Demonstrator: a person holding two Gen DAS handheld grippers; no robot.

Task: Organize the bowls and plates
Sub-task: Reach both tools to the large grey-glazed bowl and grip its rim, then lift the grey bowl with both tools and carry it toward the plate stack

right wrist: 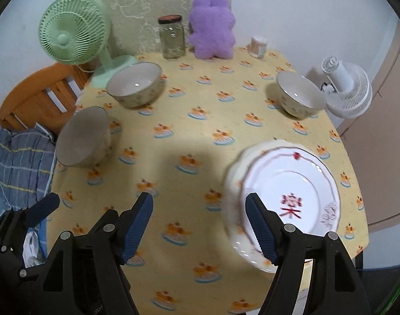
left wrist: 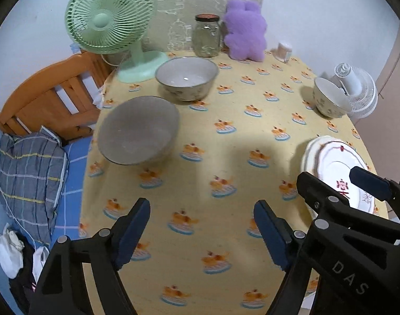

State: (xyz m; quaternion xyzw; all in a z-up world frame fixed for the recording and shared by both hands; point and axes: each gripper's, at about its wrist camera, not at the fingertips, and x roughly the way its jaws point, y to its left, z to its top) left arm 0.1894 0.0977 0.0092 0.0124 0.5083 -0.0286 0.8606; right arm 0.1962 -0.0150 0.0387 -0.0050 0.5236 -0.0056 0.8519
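Right wrist view: both tools, right tool (right wrist: 198, 227) and left tool (left wrist: 201, 232), gape wide, empty; take the nearest grey bowl (left wrist: 139, 130) by its rim next, squarely.

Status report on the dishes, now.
Both grippers, left and right, open, empty. Plates stacked; three bowls scattered. Nothing blocking.

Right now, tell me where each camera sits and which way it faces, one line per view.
Left wrist: sits behind the left tongs, tilted down across the table's yellow cloth toward the grey bowl; the open right tongs show at right.
Right wrist: sits behind the right tongs, tilted down, plate stack ahead-right; left tongs at lower left.
Shared: green fan, jar, purple plush.
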